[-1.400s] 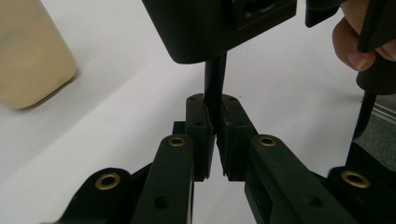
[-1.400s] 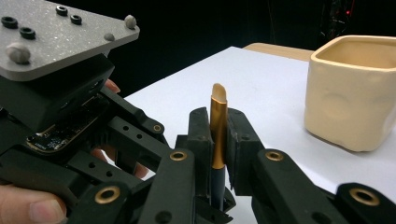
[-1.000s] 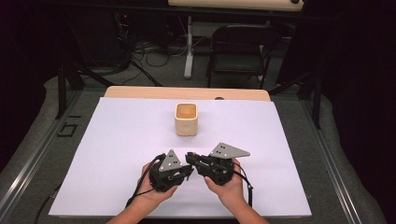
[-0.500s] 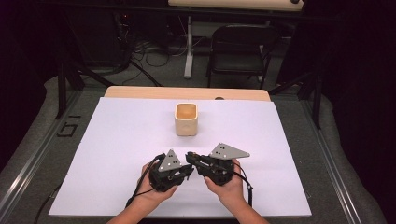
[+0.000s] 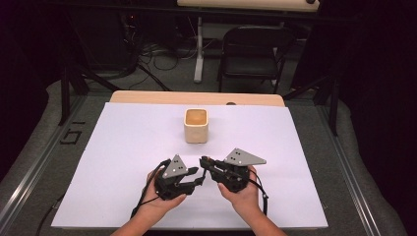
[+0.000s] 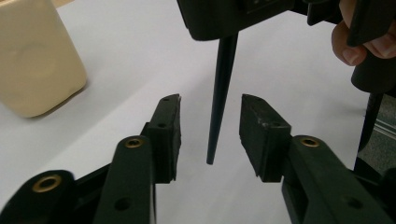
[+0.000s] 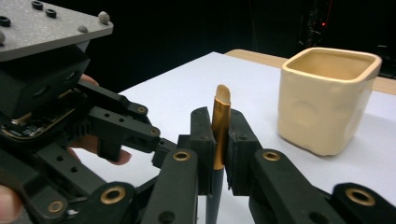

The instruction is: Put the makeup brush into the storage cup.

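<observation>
Your right hand-held gripper (image 7: 219,140) clamps the brush (image 7: 220,122) by its gold ferrule, handle hanging free between your left hand-held gripper's (image 6: 210,128) just-opened jaws, near the cup (image 5: 196,125)

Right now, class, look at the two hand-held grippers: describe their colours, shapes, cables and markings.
Each hand-held gripper, left and right, is black, with two linked jaws ending in blocky pads and brass-coloured pivot rivets. A grey three-cornered plate with small studs tops each one. A black cable trails from the left. The forearms are bare, no sleeves.
</observation>
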`<state>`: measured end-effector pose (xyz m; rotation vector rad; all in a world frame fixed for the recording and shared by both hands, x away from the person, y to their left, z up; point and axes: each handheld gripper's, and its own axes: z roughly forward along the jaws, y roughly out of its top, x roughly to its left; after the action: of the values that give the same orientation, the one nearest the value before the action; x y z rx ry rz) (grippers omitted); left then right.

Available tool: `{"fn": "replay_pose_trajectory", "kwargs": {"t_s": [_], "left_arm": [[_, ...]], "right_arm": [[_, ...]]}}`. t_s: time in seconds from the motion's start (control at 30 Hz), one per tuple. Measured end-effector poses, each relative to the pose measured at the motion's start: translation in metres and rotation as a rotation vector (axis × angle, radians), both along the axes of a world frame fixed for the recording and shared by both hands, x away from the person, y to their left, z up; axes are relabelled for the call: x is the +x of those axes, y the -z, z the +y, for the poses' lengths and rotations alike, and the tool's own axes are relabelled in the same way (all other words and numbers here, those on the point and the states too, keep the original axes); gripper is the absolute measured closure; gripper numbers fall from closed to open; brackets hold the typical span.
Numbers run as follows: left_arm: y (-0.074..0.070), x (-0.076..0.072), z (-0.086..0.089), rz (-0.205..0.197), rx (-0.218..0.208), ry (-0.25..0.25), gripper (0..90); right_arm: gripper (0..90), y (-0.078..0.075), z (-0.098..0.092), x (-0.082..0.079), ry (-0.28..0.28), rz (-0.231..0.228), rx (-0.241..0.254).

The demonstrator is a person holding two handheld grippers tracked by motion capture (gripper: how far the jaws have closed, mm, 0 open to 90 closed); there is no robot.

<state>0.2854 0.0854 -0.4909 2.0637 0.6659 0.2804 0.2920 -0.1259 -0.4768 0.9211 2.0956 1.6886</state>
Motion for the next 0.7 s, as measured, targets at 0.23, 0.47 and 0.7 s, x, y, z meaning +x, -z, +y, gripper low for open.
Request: {"fn": "replay_pose_trajectory", "kwargs": {"t_s": [0.23, 0.47, 0.7], "left_arm": [[0.001, 0.005, 0.007, 0.003, 0.000, -0.034, 45.8], [0.000, 0.008, 0.015, -0.012, -0.004, -0.065, 42.3], [0.004, 0.013, 0.025, -0.009, 0.003, -0.094, 39.3]], "right_arm": [[83.6, -0.001, -0.004, 0.009, 0.035, -0.040, -0.028], [83.6, -0.003, -0.013, 0.027, 0.088, -0.050, -0.055], [83.6, -0.006, -0.023, 0.043, 0.135, -0.061, -0.079]]}}
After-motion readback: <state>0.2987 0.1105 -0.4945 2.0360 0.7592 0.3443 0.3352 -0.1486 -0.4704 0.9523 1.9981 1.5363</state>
